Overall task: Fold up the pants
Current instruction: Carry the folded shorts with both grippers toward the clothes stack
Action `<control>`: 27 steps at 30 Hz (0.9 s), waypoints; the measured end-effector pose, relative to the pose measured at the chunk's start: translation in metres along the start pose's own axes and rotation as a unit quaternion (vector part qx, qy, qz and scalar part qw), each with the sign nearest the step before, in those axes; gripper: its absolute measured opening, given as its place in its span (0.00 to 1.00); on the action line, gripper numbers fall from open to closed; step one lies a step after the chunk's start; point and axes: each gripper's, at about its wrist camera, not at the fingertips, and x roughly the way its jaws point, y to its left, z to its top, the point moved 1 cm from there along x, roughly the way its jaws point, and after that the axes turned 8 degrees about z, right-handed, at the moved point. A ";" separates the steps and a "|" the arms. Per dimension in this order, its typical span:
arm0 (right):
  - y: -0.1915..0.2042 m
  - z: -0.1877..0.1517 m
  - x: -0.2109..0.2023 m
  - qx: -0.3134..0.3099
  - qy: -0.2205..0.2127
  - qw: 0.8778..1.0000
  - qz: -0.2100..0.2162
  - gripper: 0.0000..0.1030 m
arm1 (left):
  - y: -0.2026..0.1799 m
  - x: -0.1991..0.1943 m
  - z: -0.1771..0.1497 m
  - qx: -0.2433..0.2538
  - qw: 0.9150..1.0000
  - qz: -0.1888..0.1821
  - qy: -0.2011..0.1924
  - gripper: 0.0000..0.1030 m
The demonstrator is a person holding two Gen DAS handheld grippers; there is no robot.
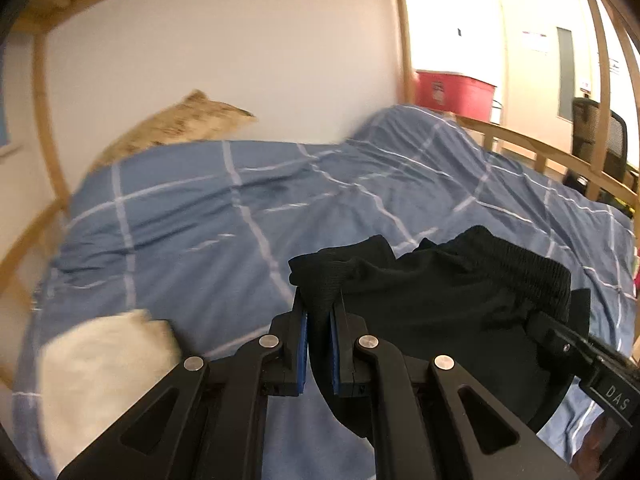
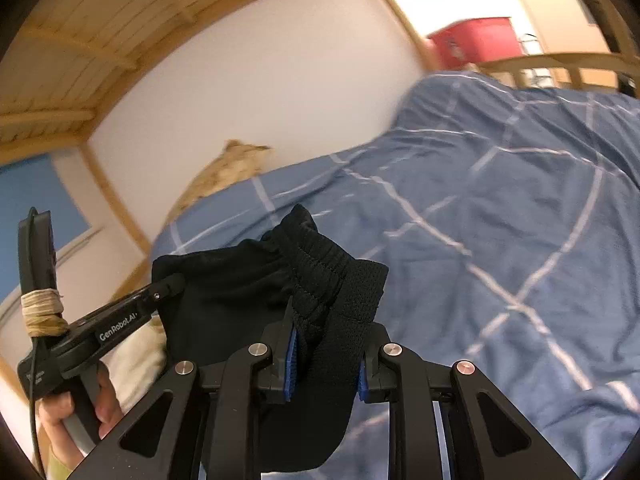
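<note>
The black pants [image 1: 440,300] hang between my two grippers above the blue checked duvet [image 1: 200,220]. My left gripper [image 1: 319,312] is shut on a bunched edge of the black fabric. My right gripper [image 2: 328,344] is shut on the ribbed elastic waistband [image 2: 320,264] of the pants [image 2: 240,300]. In the left wrist view the right gripper [image 1: 560,336] comes in from the right, its tips under the waistband. In the right wrist view the left gripper [image 2: 168,284] comes in from the left, held by a hand [image 2: 80,408].
A cream cloth [image 1: 104,360] lies on the duvet at the near left. A tan pillow [image 1: 180,124] leans on the white wall. A wooden bunk frame [image 1: 404,40] and rail [image 1: 540,148] surround the bed. A red bin [image 1: 452,90] and a black chair [image 1: 596,136] stand beyond.
</note>
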 end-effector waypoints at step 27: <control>0.271 -0.063 0.154 -0.186 0.129 0.971 0.083 0.23 | 0.252 0.038 -0.049 -0.057 0.968 0.225 0.094 0.10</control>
